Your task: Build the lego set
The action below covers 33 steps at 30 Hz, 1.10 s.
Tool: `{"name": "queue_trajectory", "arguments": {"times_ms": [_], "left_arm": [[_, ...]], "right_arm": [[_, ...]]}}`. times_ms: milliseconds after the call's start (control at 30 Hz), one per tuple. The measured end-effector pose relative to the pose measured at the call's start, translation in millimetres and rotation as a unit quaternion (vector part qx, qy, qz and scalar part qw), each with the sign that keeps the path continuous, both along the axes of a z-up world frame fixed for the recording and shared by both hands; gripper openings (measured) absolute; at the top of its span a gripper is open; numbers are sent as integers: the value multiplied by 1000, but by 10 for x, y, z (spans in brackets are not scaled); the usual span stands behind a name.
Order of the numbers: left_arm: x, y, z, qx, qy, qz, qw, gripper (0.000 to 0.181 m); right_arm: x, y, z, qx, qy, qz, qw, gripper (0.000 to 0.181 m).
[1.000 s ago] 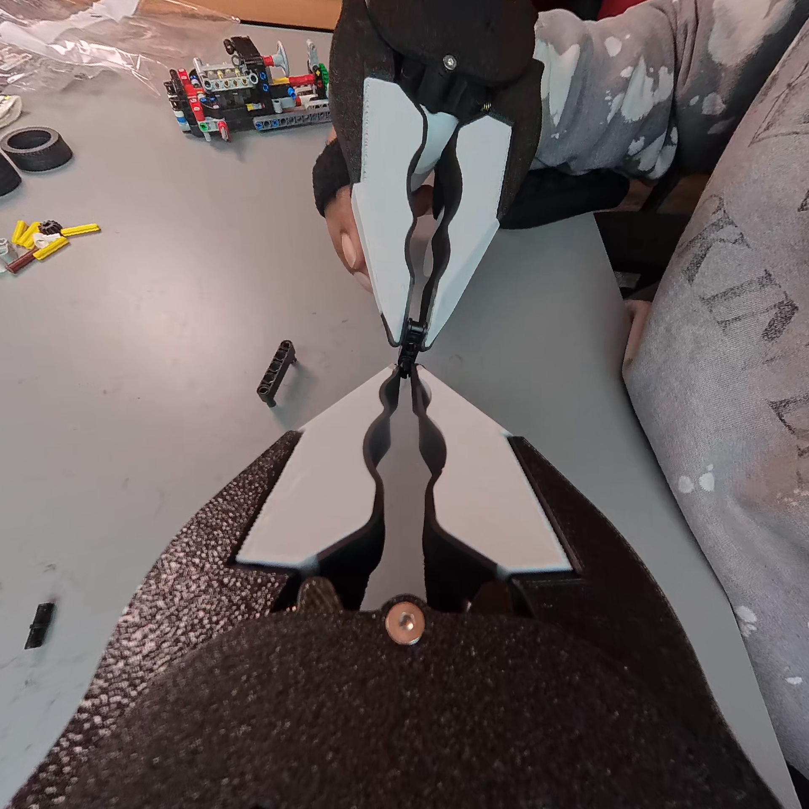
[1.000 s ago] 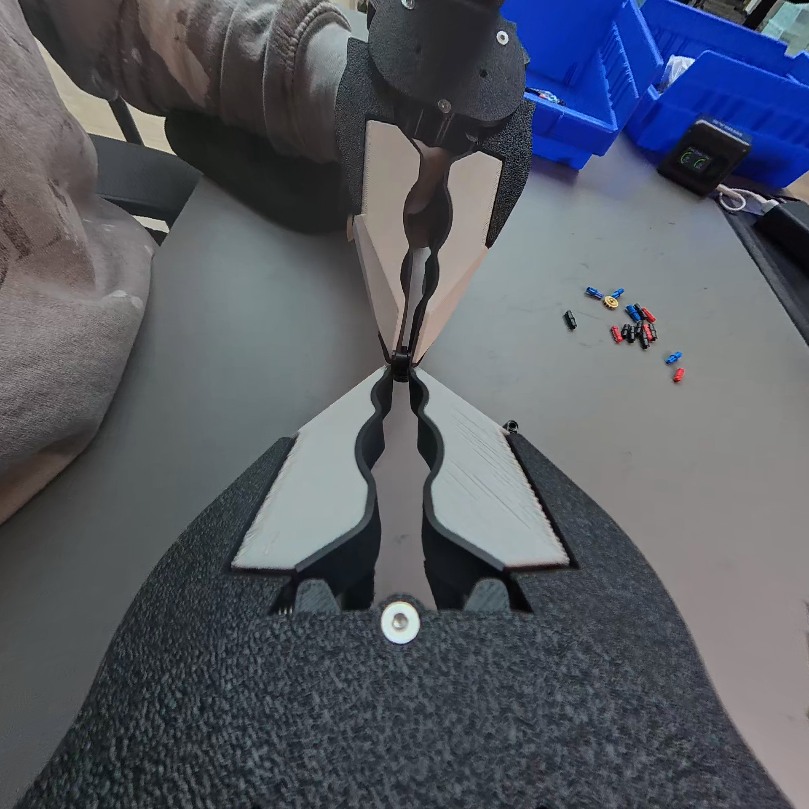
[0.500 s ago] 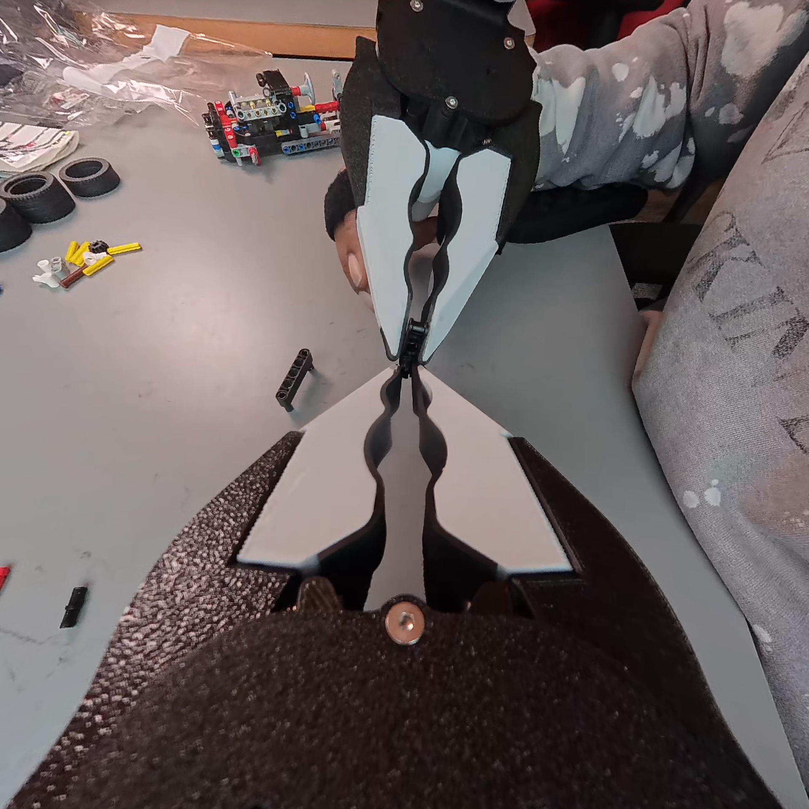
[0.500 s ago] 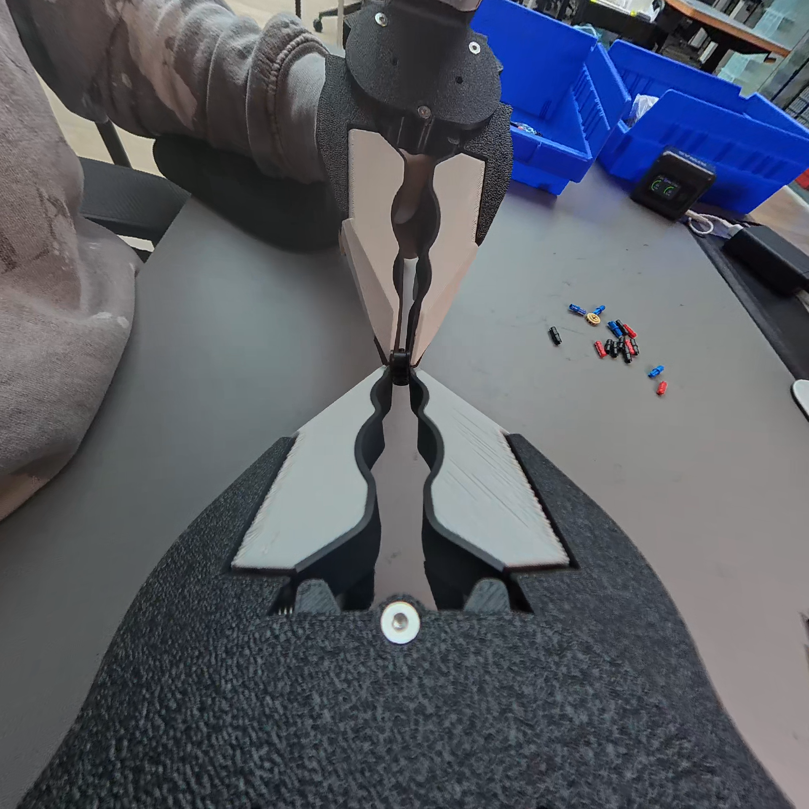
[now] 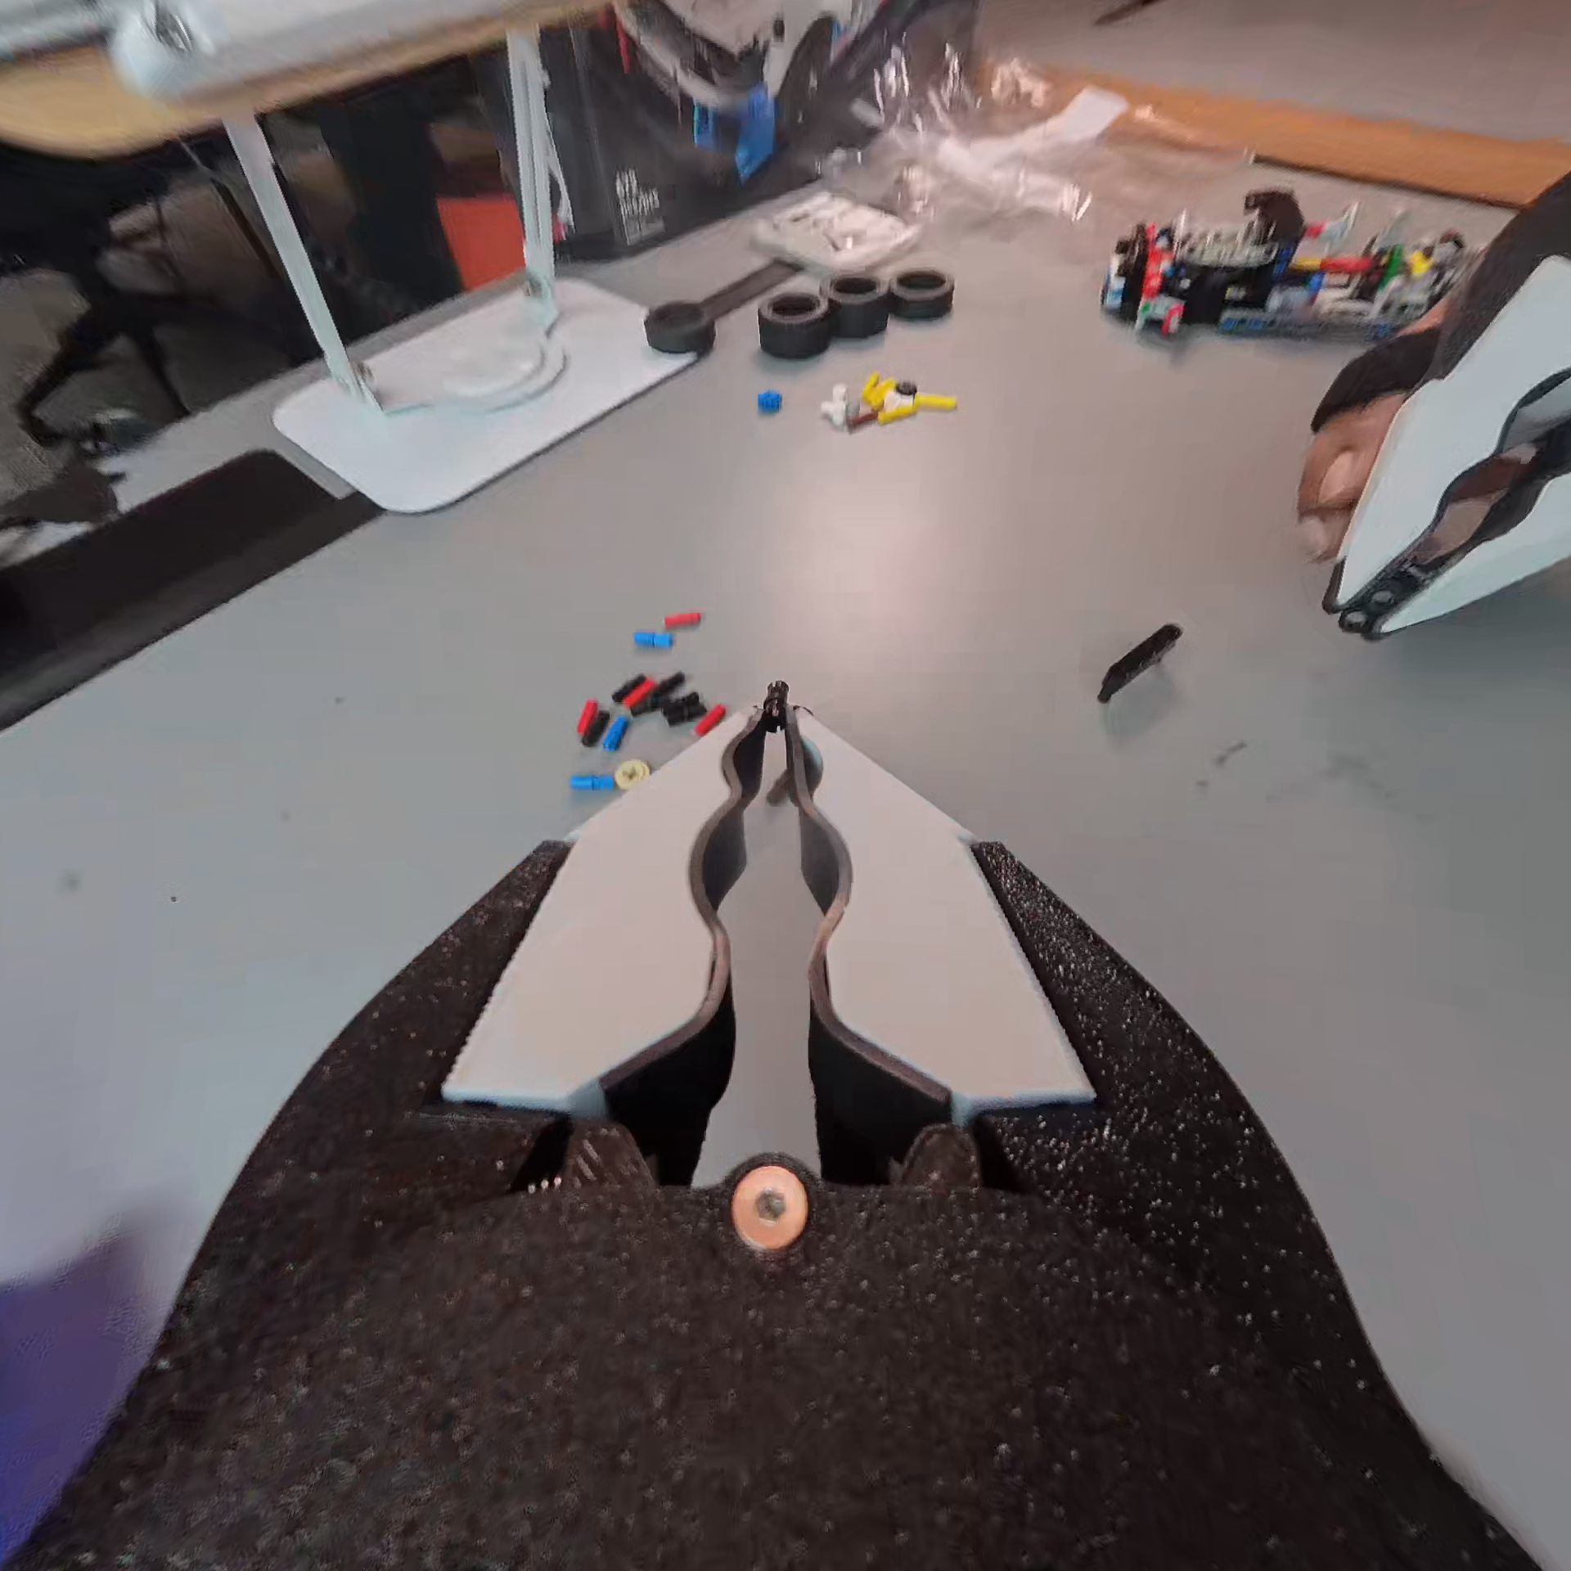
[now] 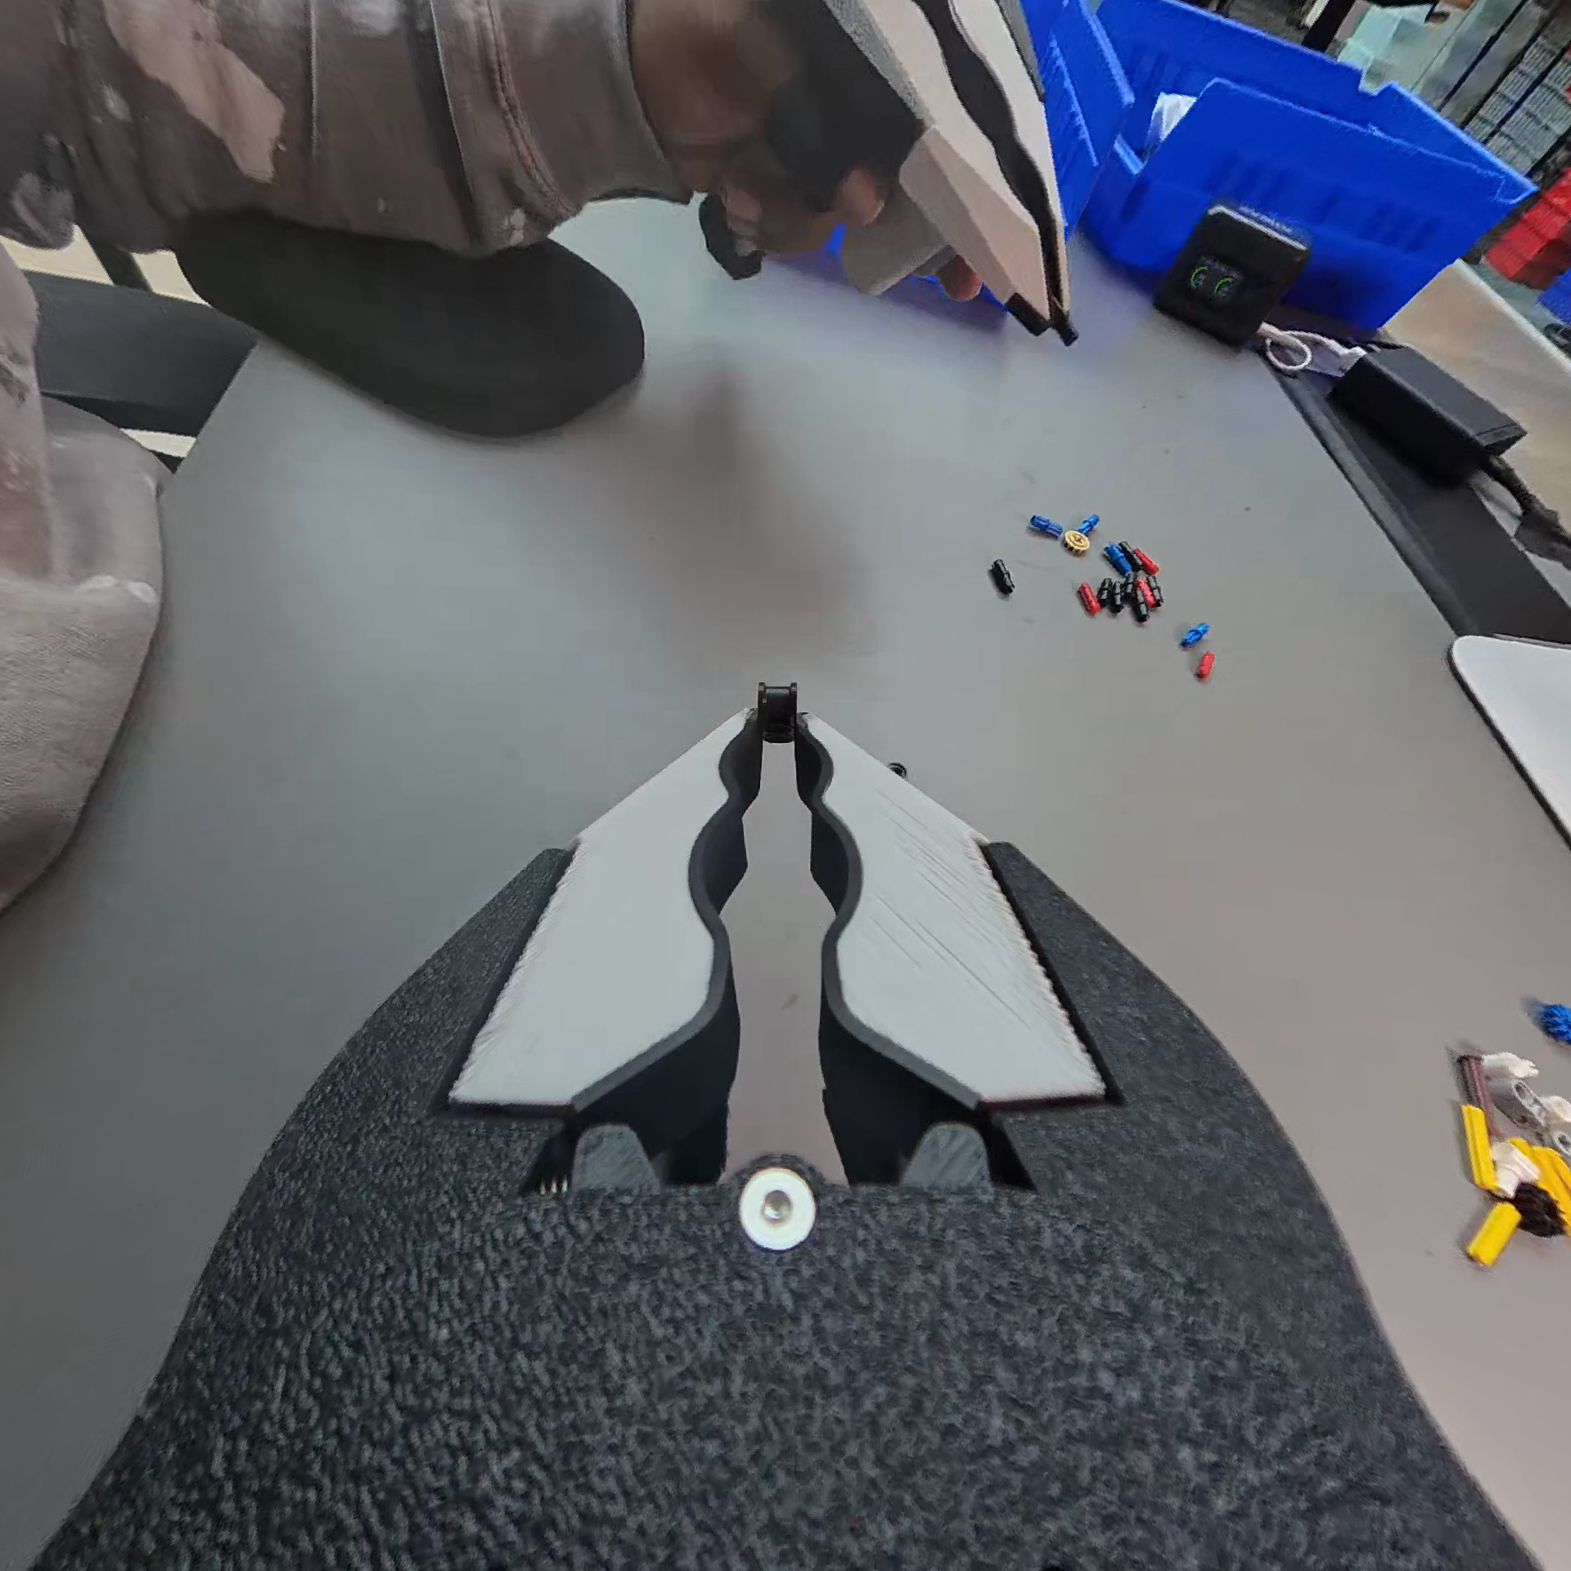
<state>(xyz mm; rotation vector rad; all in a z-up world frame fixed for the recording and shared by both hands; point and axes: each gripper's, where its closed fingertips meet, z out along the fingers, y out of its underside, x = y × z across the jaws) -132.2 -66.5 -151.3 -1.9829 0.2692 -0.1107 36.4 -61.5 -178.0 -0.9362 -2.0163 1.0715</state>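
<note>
The left gripper (image 5: 775, 712) pinches a small black pin (image 5: 774, 702) above the grey counter (image 5: 935, 544). The right gripper (image 6: 777, 716) clamps a black lego beam (image 6: 776, 711). Loose pins (image 5: 650, 701) lie near; the part-built lego model (image 5: 1275, 276) sits well beyond.

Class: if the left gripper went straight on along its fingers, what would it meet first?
Probably bare table: the left gripper points between the scattered pins and the black beam. Depth is uncertain.
</note>
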Motion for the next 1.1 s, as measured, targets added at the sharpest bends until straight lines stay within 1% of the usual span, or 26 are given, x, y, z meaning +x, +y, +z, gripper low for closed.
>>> {"name": "queue_trajectory", "arguments": {"times_ms": [100,167,200,300,333,400,433,467,500,533,567,633,667,733,800,833,900,967,1033,1100], "left_arm": [[-37,113,-328,-56,-3,6,998,5],[-54,229,-531,-96,27,3,995,5],[-56,287,-614,-113,43,-3,993,5],[-64,432,-842,-158,60,-11,986,6],[-81,475,-865,-157,65,-6,985,9],[-130,526,-795,-141,69,14,988,27],[-139,541,-722,-124,71,23,990,31],[-93,550,-616,-98,65,22,993,32],[29,544,-496,-71,51,3,996,33],[217,515,-387,-51,28,-31,998,33],[475,451,-296,-38,-4,-84,996,33],[1027,242,-151,-28,-84,-202,975,30],[1240,145,-94,-23,-115,-243,963,30],[1507,24,-37,-13,-125,-289,949,27],[1650,-23,6,-7,-120,-310,943,23],[1703,-36,54,-3,-135,-318,939,20],[1777,-81,143,-5,-180,-337,924,12],[1804,-127,211,-11,-233,-352,907,13],[1823,-188,288,-33,-309,-369,876,19],[1803,-168,315,-68,-386,-359,847,22]], "right_arm": [[-21,1,-57,-8,-5,-4,1000,6],[-29,1,-67,-7,-6,-6,1000,6],[-31,3,-71,-6,-5,-7,1000,6],[-37,26,-91,-6,-5,-16,1000,7],[-40,41,-94,-6,-4,-20,1000,7],[-51,72,-91,-6,-2,-29,1000,7],[-58,84,-84,-8,0,-32,999,7],[-66,92,-73,-12,2,-36,999,7],[-78,96,-55,-20,6,-39,999,7],[-88,90,-32,-31,11,-40,999,7],[-97,79,-1,-42,18,-40,998,7],[-111,53,90,-66,37,-38,996,7],[-115,33,148,-84,47,-36,995,7],[-107,-29,277,-135,63,-24,989,7],[-91,-79,401,-180,81,-10,980,7],[-81,-101,445,-197,86,-3,977,7],[-58,-134,504,-201,102,9,974,7],[-29,-157,547,-181,122,19,976,7],[-20,-163,568,-145,141,18,979,7],[-33,-154,568,-88,161,8,983,7]]}}
